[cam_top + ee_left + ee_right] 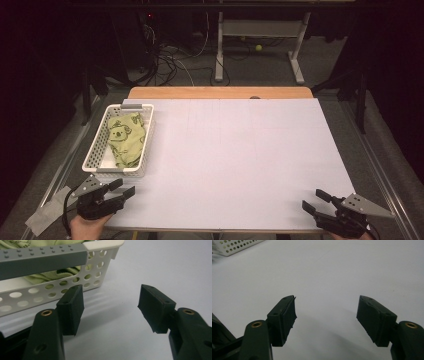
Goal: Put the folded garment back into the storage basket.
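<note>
Overhead, a crumpled pale-green cloth [125, 140] with a darker animal print lies in a white perforated basket [94, 146] at the white table's [240, 160] left edge. Just below the basket, the left gripper [123, 189] has wide, empty jaws; likewise the right gripper [315, 199]. Up close, the left gripper view shows green folds behind the basket's holes.
</note>
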Demonstrator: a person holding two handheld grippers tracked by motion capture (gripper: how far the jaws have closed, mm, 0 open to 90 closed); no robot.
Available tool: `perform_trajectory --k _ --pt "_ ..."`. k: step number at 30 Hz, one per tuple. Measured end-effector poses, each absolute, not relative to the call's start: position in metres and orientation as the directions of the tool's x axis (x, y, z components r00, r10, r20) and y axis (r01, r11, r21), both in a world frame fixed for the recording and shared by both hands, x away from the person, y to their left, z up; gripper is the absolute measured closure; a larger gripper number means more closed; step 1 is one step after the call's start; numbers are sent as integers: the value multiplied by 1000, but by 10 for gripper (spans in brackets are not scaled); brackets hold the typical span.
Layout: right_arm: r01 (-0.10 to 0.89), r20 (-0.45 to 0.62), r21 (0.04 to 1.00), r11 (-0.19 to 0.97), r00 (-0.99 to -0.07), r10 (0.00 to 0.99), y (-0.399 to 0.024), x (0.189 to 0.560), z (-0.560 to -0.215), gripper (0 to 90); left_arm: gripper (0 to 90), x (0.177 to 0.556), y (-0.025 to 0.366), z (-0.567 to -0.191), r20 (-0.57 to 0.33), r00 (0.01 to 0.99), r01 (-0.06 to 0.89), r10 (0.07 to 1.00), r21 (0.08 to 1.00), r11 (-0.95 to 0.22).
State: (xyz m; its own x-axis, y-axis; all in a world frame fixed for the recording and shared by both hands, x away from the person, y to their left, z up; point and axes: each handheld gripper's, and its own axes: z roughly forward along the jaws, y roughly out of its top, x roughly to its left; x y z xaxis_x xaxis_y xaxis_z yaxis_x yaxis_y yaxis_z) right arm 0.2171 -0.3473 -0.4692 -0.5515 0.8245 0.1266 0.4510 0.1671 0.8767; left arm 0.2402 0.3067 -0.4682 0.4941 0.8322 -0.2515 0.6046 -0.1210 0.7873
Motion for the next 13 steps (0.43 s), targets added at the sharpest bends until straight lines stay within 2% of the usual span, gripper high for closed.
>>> perform_trajectory --k 13 --pt "463 135 871 167 -551 823 -348 220 -470 319 328 243 305 -470 -262 495 615 828 779 -121"
